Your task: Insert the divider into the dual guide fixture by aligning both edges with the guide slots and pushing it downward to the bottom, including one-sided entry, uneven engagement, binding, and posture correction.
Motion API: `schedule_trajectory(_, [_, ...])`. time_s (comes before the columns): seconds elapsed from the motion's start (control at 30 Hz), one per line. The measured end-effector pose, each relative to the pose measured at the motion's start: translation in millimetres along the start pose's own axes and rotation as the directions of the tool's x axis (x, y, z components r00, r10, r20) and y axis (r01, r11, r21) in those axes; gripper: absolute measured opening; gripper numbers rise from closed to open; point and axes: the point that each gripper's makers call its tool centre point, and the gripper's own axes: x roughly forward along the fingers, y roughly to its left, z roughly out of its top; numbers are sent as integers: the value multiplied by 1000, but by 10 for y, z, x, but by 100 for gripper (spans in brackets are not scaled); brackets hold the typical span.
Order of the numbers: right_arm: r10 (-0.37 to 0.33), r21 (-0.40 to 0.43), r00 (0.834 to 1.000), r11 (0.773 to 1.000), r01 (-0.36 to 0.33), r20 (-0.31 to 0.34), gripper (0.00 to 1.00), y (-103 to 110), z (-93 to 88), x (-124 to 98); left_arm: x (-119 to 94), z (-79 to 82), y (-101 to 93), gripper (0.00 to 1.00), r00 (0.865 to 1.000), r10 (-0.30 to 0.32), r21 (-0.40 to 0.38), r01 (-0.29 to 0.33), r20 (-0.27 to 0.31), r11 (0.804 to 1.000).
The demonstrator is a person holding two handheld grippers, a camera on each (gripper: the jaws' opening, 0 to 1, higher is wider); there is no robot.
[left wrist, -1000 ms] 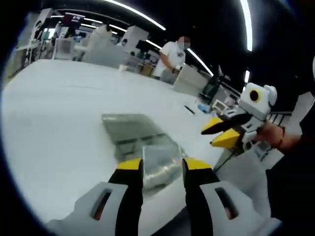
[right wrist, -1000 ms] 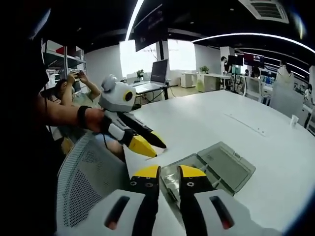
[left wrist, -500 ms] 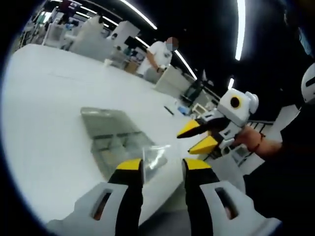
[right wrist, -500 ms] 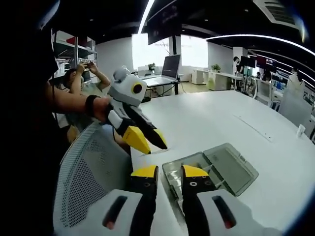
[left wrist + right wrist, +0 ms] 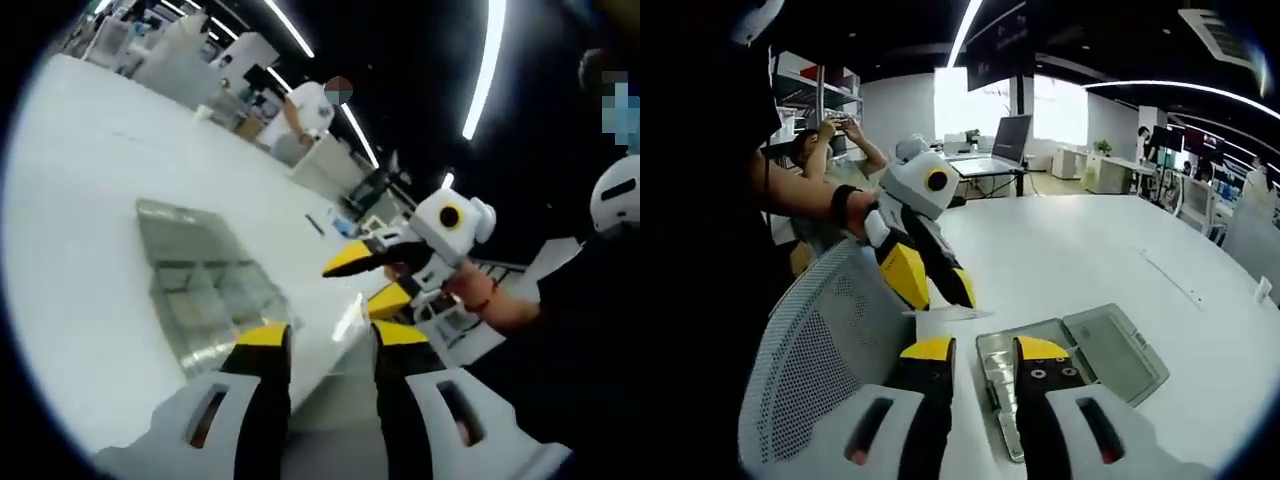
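The fixture is a clear box with an open lid (image 5: 195, 285) (image 5: 1080, 350), lying on the white table (image 5: 80, 180). My left gripper (image 5: 332, 335) is shut on the clear divider (image 5: 350, 316), which shows as a faint glinting sheet between its yellow tips. It hangs off the fixture's near end, above the table edge. In the right gripper view, the left gripper (image 5: 940, 295) points down, with the divider (image 5: 945, 313) edge-on at its tips. My right gripper (image 5: 985, 350) is open and holds nothing. It hovers over the fixture's near end, and its jaws (image 5: 365, 285) stand close to the divider.
A grey mesh chair (image 5: 810, 350) stands at the table's near edge, under the left gripper. A person in white (image 5: 312, 108) stands beyond the far side. Another person (image 5: 830, 140) sits behind with raised hands. A monitor (image 5: 1008, 140) stands on the far table end.
The left gripper view has swung, so the fixture sits further left in it. The right gripper has come closer to the divider. The left gripper now tilts more steeply down.
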Motion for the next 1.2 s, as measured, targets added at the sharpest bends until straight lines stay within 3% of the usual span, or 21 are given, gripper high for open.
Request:
schedule_trajectory(0.13, [26,-18,1000,999,-26,-1,18,38,10,23,4,-25,-36,31,1000,-24,-18,24,-2,1000])
schedule_trajectory(0.23, [53,-39,998,998,-52,18,18,89,68,39,11,-62,-89,31,997,-76,-78,76,-5,994])
schedule_trajectory(0.43, [80,-65,997,995,-79,21,14,132,91,39,28,-69,-88,31,996,-90,-81,89,-7,993])
schedule_trajectory(0.73, [130,-126,991,984,-126,23,12,184,128,12,29,-60,-148,31,984,-177,-125,174,-17,977])
schedule_trajectory(1.2, [198,-245,979,948,-203,-47,8,248,116,3,17,-75,-232,31,963,-264,-148,254,-49,956])
